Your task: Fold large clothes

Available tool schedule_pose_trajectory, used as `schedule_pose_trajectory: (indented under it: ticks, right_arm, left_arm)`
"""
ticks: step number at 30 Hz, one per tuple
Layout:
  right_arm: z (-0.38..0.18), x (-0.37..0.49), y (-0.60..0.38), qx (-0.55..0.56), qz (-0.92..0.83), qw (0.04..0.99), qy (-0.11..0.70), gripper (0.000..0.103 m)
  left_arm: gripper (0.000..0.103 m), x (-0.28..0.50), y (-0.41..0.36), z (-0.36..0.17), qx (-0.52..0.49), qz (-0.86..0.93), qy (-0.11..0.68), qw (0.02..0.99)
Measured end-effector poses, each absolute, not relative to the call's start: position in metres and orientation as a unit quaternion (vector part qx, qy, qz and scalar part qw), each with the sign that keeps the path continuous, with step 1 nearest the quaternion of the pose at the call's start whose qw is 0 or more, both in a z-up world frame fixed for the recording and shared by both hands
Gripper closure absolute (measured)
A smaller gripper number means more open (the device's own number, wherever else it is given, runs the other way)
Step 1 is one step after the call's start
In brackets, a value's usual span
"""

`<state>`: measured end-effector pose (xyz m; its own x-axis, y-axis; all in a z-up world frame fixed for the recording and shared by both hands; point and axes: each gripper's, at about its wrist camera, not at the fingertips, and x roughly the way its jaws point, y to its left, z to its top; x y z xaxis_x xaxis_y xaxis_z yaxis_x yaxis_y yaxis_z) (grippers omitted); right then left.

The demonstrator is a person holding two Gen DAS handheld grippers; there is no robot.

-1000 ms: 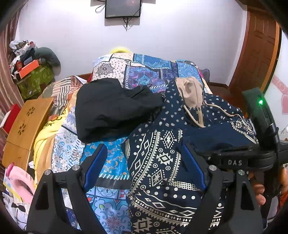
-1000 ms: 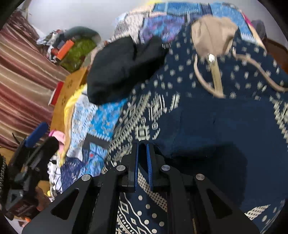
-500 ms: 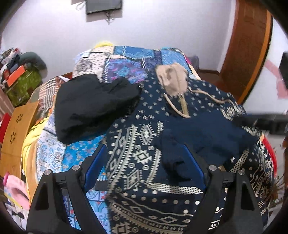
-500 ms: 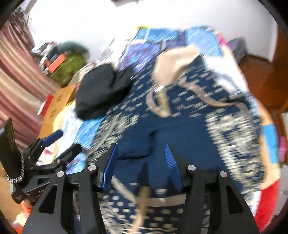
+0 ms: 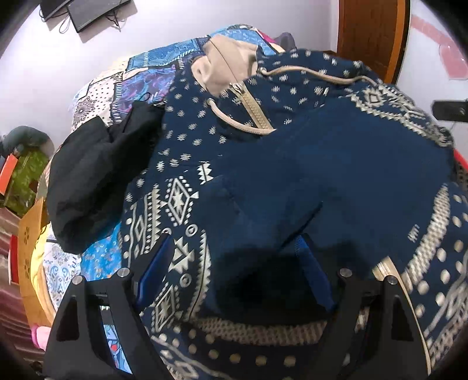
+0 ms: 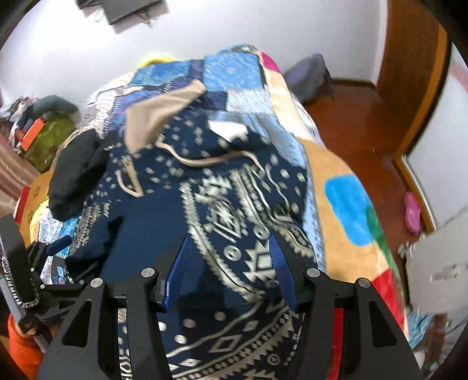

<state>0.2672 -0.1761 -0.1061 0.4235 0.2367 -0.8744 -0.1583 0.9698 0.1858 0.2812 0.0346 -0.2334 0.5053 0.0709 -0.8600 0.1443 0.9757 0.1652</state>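
A navy hoodie (image 5: pixel 336 163) printed with cream geometric bands lay spread across a bed (image 6: pixel 345 181) covered in patchwork bedding, its beige-lined hood (image 5: pixel 231 65) toward the far wall and its beige zipper (image 5: pixel 253 109) partly open beside a loose drawstring (image 5: pixel 310 71). The left tool (image 5: pixel 234 280) stood wide open just over the near part of the garment, its blue-padded fingers (image 5: pixel 153 270) spread to either side of a plain navy fold of cloth that draped down between them (whether the pads touched the cloth could not be told), and it held nothing. The right tool (image 6: pixel 229 277) was likewise open wide, its blue fingers (image 6: pixel 180 269) flanking the patterned fabric near the hoodie's right edge, with no cloth pinched between them. A black garment (image 5: pixel 96 175) lay crumpled on the bed to the left of the hoodie, touching its side. In the right wrist view the hoodie (image 6: pixel 204 204) was blurred, the left tool (image 6: pixel 55 248) showed at the lower left edge, and a multicoloured blanket (image 6: pixel 351 210) ran along the bed's right side above a wooden floor (image 6: pixel 362 122). A wooden door (image 5: pixel 371 35) stood at the far right, and a dark screen (image 5: pixel 87 11) hung on the white wall.
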Motion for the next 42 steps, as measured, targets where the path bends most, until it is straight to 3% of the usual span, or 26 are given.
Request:
schedule_pose_trajectory:
  ticks: [3, 5, 7, 9, 12, 20, 26, 29, 36, 42]
  right_arm:
    - [-0.115, 0.268, -0.183, 0.043, 0.112, 0.837, 0.534, 0.052]
    - [-0.117, 0.267, -0.185, 0.045, 0.112, 0.835, 0.537, 0.052]
    - [-0.118, 0.268, -0.186, 0.043, 0.112, 0.835, 0.537, 0.052]
    - [-0.116, 0.268, -0.186, 0.042, 0.112, 0.836, 0.535, 0.052]
    - [-0.112, 0.27, -0.186, 0.043, 0.11, 0.841, 0.527, 0.052]
    - [-0.109, 0.273, -0.185, 0.043, 0.106, 0.847, 0.52, 0.052]
    - [-0.128, 0.277, -0.173, 0.023, 0.107, 0.834, 0.54, 0.051]
    - [-0.133, 0.274, -0.165, -0.006, 0.101, 0.838, 0.536, 0.05]
    - [-0.131, 0.267, -0.162, -0.033, 0.099, 0.845, 0.524, 0.047]
    - [-0.126, 0.269, -0.165, -0.024, 0.103, 0.837, 0.537, 0.046]
  left_arm:
    - [0.024, 0.288, 0.036, -0.235, 0.099, -0.013, 0.484, 0.87]
    - [0.04, 0.291, 0.04, -0.234, 0.083, -0.018, 0.48, 0.873]
    - [0.069, 0.295, 0.044, -0.234, 0.065, -0.026, 0.486, 0.871]
    - [0.082, 0.296, 0.049, -0.234, 0.053, -0.024, 0.489, 0.87]
    - [0.086, 0.294, 0.064, -0.225, 0.022, -0.021, 0.475, 0.879]
    - [0.091, 0.274, 0.135, -0.189, -0.072, 0.041, 0.419, 0.904]
    - [0.09, 0.261, 0.164, -0.2, -0.098, 0.061, 0.43, 0.895]
    - [0.085, 0.264, 0.169, -0.224, -0.101, 0.07, 0.468, 0.875]
    - [0.061, 0.259, 0.184, -0.256, -0.112, 0.105, 0.504, 0.85]
    - [0.06, 0.255, 0.196, -0.241, -0.1, 0.144, 0.488, 0.855]
